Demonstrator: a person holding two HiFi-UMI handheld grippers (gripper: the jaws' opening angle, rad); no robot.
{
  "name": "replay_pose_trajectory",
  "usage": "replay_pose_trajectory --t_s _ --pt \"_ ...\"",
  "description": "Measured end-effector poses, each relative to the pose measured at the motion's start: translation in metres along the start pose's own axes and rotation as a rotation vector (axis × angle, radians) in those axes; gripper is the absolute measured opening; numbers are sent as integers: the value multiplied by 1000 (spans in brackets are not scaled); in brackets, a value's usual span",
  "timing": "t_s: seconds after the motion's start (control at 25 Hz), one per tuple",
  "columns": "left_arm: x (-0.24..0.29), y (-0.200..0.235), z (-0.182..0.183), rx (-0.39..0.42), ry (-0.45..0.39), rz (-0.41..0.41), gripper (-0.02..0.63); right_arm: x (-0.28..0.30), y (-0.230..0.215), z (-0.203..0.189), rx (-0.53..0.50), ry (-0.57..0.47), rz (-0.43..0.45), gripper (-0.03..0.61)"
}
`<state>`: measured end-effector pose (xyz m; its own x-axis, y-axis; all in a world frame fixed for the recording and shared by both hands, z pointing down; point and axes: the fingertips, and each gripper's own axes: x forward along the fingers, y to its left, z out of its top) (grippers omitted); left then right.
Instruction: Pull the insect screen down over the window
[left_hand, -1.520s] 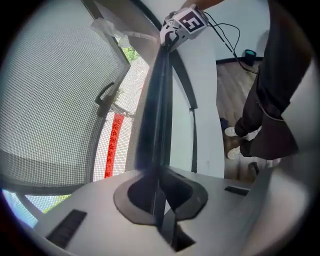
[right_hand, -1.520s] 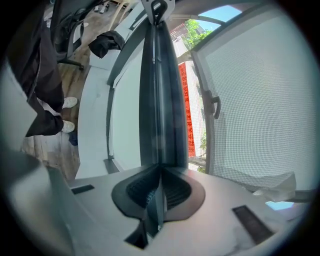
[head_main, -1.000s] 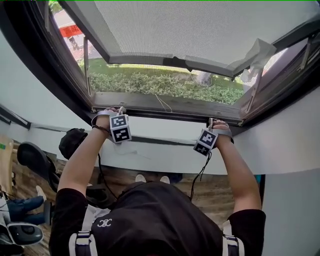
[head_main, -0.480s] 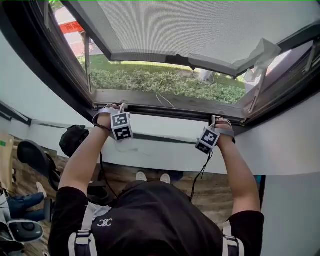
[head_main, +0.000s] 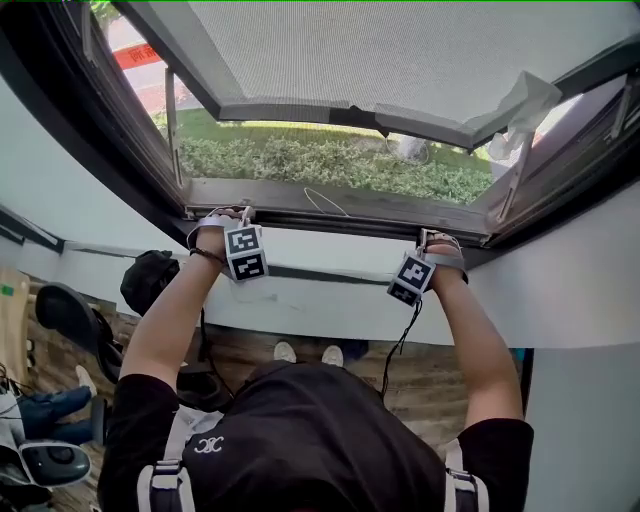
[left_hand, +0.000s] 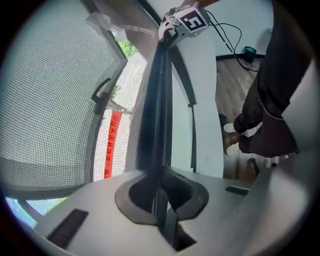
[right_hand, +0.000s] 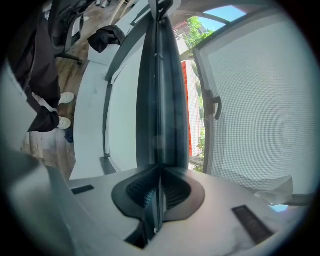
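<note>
Left gripper (left_hand: 161, 195) jaws were nearly together on a thin dark rail (left_hand: 155, 120). They had just eased open a little, rail between the pads. Right gripper (right_hand: 159, 192) was clamped nearly closed on the same rail. Rail ran level along the window's bottom edge, long axis left-right, 1 gripper near each end. Screen (head_main: 400, 50) mesh lay above and beyond both grippers in a grey frame, lower edge parallel to the rail, hedge (head_main: 300, 165) showing between. Neither hand clearly nearer. Couldn't tell if the rail belonged to the screen.
</note>
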<state>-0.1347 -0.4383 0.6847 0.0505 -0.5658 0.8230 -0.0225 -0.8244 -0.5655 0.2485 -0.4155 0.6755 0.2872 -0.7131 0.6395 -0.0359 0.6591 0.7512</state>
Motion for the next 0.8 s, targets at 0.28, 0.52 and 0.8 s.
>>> replay_pose_trajectory --t_s 0.28,0.52,0.8 --pt "0 4 0 -20 -12 35 32 -1 -5 -1 63 -12 -26 23" --pt "-2 3 -1 -21 -23 41 32 -3 -5 -1 70 -18 -54 23" --pt "-3 3 -1 -36 -37 74 38 -4 -5 -1 79 -39 -96 25"
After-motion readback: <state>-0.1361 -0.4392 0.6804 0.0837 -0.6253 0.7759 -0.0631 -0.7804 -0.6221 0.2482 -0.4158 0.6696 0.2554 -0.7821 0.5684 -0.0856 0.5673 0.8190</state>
